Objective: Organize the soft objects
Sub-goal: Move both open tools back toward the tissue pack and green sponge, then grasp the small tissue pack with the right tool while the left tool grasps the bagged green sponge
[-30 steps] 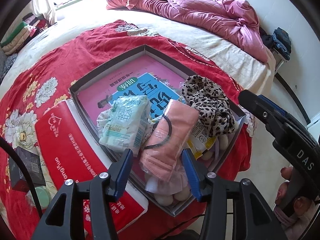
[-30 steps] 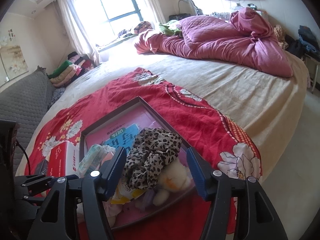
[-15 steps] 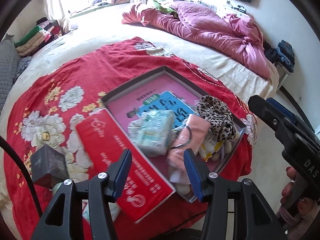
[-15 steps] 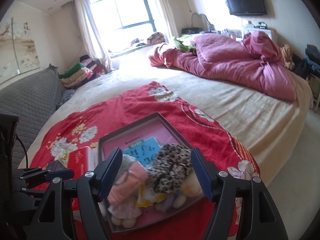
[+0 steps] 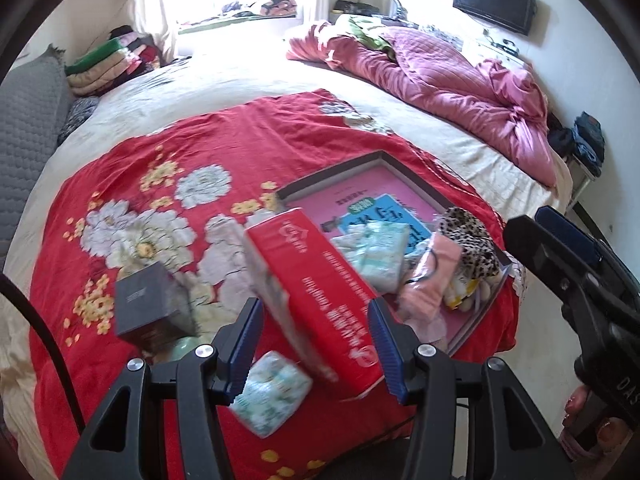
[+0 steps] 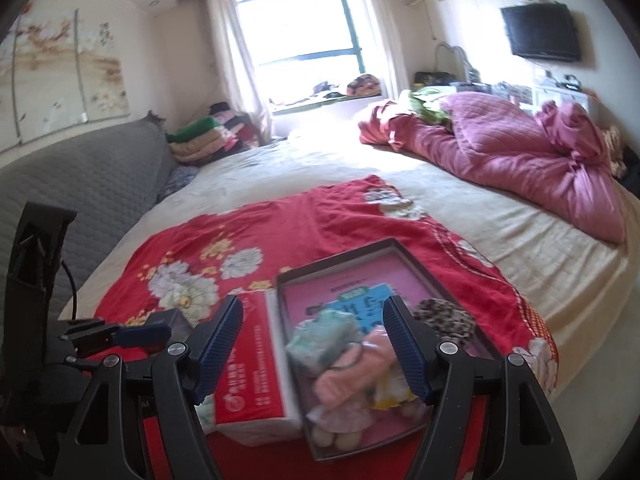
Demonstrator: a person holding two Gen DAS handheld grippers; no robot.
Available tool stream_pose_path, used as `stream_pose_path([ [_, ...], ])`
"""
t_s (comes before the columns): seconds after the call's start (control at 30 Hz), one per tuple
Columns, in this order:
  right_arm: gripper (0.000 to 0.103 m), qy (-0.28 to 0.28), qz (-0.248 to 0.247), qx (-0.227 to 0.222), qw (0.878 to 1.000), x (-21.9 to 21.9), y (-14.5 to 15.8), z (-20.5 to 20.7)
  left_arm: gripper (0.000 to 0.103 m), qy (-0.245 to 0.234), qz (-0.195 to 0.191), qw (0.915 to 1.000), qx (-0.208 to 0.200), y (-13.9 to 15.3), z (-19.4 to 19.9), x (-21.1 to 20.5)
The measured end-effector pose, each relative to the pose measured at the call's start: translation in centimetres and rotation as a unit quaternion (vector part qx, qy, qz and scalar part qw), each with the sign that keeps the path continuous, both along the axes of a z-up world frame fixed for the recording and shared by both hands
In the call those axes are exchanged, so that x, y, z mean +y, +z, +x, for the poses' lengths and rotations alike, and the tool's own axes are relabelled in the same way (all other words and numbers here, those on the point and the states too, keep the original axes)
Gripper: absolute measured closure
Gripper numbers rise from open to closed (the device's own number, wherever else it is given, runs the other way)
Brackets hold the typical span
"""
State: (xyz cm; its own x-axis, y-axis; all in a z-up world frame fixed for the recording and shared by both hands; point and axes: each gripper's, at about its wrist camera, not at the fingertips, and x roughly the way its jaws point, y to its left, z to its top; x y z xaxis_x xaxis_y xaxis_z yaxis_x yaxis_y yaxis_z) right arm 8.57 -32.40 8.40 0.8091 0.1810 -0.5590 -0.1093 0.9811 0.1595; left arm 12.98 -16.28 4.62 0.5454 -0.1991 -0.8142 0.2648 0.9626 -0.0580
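Observation:
A shallow dark box (image 5: 416,178) (image 6: 344,254) on the red floral blanket holds soft things: a leopard-print cloth (image 5: 468,236) (image 6: 444,316), a pink cloth bundle (image 5: 428,284) (image 6: 356,368), a pale green tissue pack (image 5: 378,252) (image 6: 324,336) and a blue book (image 5: 384,210). A second tissue pack (image 5: 270,394) lies outside, near my left fingers. My left gripper (image 5: 314,346) is open and empty above a red packet (image 5: 320,292). My right gripper (image 6: 314,350) is open and empty, back from the box.
The red packet (image 6: 248,372) lies left of the box. A small dark box (image 5: 146,308) sits further left. A crumpled pink quilt (image 5: 448,80) lies at the far side of the bed. A grey headboard (image 6: 80,184) stands at the left.
Both grippers have pulled back and up from the box, so more of the bed shows. The left view has swung left toward the red packet and loose tissue pack.

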Motion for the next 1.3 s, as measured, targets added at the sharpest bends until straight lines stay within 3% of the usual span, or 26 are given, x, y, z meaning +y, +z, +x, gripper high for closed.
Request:
stream_pose_path([
  [0.7, 0.029, 0.133, -0.061, 0.036, 0.989, 11.8, -1.6, -0.7, 0.049, 0.093, -0.026, 0.9953, 0.009, -0.8, -1.5, 12.5],
  [1.07, 0.029, 0.2, -0.159, 0.099, 0.962, 17.8, -7.8, -0.9, 0.049, 0.122, -0.035, 0.9907, 0.05, -5.1, -0.7, 16.5],
  [1.3, 0.029, 0.234, -0.211, 0.149, 0.937, 20.6, -12.7, -0.5, 0.049, 0.12, -0.059, 0.9882, 0.075, -8.7, 0.2, 17.0],
])
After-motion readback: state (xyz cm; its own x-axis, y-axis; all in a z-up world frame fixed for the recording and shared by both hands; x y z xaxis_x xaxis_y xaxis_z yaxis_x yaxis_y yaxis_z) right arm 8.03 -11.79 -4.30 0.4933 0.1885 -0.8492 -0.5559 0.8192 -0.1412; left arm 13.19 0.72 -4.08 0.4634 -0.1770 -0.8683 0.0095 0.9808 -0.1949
